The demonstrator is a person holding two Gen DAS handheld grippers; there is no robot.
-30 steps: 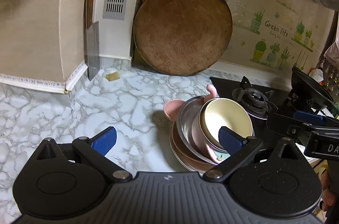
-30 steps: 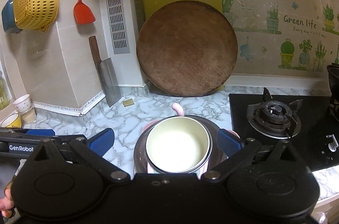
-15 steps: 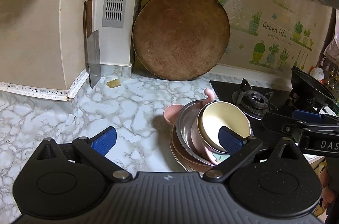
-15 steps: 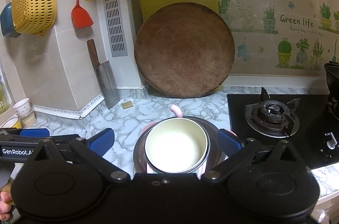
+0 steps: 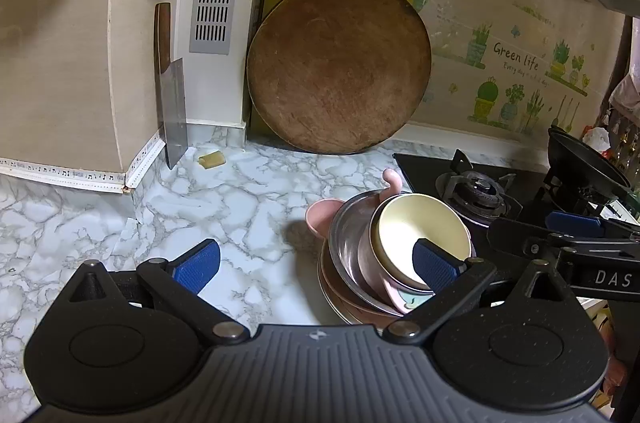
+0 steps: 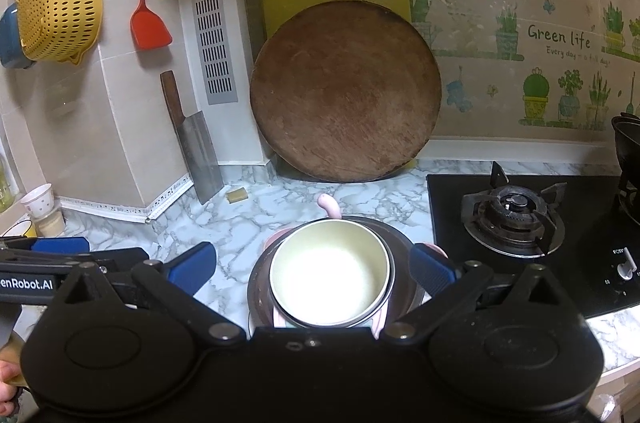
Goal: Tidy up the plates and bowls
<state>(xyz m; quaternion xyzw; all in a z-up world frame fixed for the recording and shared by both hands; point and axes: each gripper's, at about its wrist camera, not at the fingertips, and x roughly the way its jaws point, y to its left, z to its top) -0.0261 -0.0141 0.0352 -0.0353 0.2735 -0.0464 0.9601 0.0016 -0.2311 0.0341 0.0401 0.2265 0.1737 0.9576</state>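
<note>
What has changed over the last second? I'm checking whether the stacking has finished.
Both hand-held grippers, left and right, drew back slightly and stay open, holding nothing. The cream bowl and the metal bowl under it stay nested and unmoved on the marble counter.

Left tool and right tool — both spread wide, gripping nothing.

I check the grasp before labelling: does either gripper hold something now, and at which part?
Nothing is held. The left gripper and the right gripper are both open, with the cream bowl between the right gripper's fingers, ungripped.
</note>
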